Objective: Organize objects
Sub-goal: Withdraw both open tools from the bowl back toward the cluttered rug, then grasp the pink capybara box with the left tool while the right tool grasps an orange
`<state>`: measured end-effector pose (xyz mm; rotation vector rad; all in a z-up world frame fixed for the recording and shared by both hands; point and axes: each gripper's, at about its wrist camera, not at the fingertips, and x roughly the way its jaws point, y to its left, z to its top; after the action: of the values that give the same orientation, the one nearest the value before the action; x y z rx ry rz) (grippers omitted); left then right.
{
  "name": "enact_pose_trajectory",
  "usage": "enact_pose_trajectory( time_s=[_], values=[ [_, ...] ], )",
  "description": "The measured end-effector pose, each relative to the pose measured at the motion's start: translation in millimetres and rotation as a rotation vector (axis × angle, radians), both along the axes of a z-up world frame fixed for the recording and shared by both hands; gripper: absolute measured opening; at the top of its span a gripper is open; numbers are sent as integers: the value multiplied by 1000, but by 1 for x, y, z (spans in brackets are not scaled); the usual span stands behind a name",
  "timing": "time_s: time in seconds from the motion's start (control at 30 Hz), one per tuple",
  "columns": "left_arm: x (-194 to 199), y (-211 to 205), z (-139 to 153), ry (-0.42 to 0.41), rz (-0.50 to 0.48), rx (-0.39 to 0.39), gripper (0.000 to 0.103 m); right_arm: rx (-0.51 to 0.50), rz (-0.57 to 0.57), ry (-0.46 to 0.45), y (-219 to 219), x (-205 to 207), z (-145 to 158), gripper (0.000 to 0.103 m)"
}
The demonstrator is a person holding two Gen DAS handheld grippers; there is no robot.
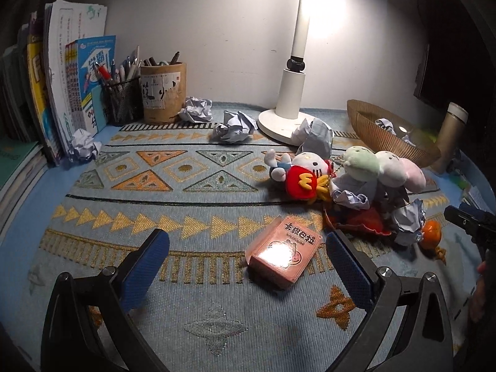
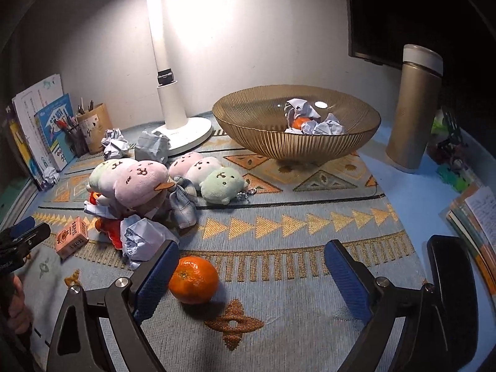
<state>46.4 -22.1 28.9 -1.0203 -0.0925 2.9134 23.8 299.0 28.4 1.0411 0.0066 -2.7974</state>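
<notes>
Both wrist views look down, sharing the lamp (image 1: 296, 62) seemingly

Your left gripper (image 1: 248, 259) and right gripper (image 2: 251, 274) match: glossy black plastic arms with triangular cut-outs, round silver screws at the pivots, and blue fingers (image 1: 145, 266) with a fine-textured rubbery face.

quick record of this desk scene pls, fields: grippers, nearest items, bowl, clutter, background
left gripper: open, pink box on the mat between its fingers, untouched
right gripper: open, orange lies by its left finger
bowl: gold, holds crumpled paper and an orange
clutter: plush toys and paper balls piled mid-mat
background: white lamp, gold flask, pen cups, books
</notes>
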Motion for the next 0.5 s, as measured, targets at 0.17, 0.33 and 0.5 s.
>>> enact_pose_trajectory(
  time_s=[0.17, 0.33, 0.5],
  values=[
    [-7, 0, -6, -61, -10, 1, 101, -22, 5, -14, 4, -2, 0, 94],
    [-18, 12, -15, -143, -79, -45, 101, -76, 112, -121, 0, -3, -7, 94],
    [-36, 23, -24, -226, -116, -77, 100, 25, 138, -189, -17, 9, -16, 94]
  ],
)
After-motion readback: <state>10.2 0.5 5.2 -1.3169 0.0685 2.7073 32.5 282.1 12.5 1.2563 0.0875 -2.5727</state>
